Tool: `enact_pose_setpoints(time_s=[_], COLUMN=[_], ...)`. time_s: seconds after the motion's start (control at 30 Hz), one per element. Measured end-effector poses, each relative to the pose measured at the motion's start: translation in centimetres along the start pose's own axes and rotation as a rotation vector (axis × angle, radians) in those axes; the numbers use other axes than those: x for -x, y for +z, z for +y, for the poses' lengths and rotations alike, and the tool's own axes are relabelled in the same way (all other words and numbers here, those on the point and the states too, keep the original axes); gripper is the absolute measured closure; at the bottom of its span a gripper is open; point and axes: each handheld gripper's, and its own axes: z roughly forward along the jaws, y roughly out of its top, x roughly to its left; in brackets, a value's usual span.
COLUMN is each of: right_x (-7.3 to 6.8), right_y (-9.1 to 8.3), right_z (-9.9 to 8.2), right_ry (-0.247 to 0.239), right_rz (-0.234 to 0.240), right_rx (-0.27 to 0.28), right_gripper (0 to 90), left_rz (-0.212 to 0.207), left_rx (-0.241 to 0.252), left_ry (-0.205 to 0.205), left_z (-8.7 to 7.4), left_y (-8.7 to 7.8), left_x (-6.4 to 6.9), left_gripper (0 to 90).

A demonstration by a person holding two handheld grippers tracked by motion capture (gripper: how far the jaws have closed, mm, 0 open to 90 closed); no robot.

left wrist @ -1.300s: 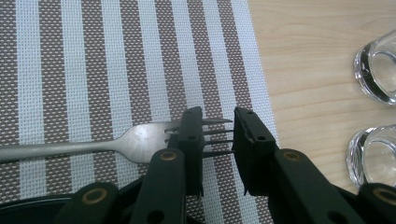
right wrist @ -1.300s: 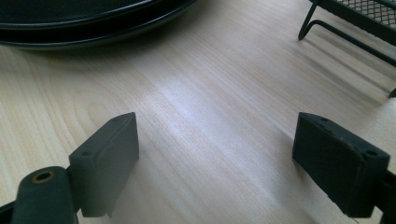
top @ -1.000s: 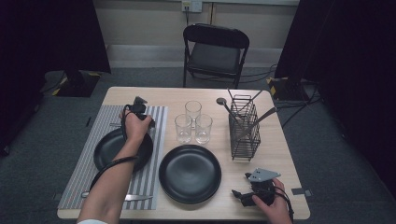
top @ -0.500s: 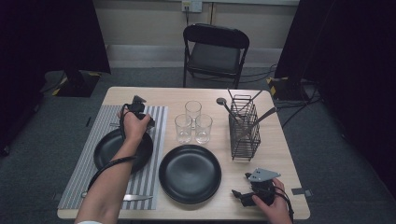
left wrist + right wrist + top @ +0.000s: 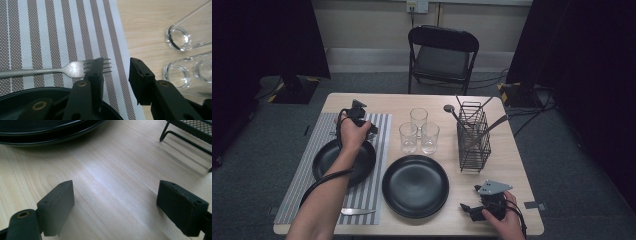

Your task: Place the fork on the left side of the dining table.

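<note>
The fork lay flat on the striped placemat, just beyond the rim of the left black plate, its long axis running crosswise with the tines toward the glasses. The left gripper hung right over the tines; its jaws had just been opening, stood partly apart and pressed on nothing, one jaw covering the tines from above. The right gripper sat well apart near the second plate, jaws wide and empty over bare table, so the left was much the nearer to the fork
</note>
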Motion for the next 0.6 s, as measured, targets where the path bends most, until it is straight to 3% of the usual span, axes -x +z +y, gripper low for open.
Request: enact_pose_setpoints(time_s=[0.6], right_x=[0.0], right_y=[0.0], right_z=[0.0], right_ry=[-0.001], right_rz=[0.000], right_rx=[-0.001], right_gripper=[13.7], left_rz=[-0.030], left_rx=[0.011], left_ry=[0.027], left_z=[-0.3], left_y=[-2.7], left_x=[0.8], left_gripper=[59.2])
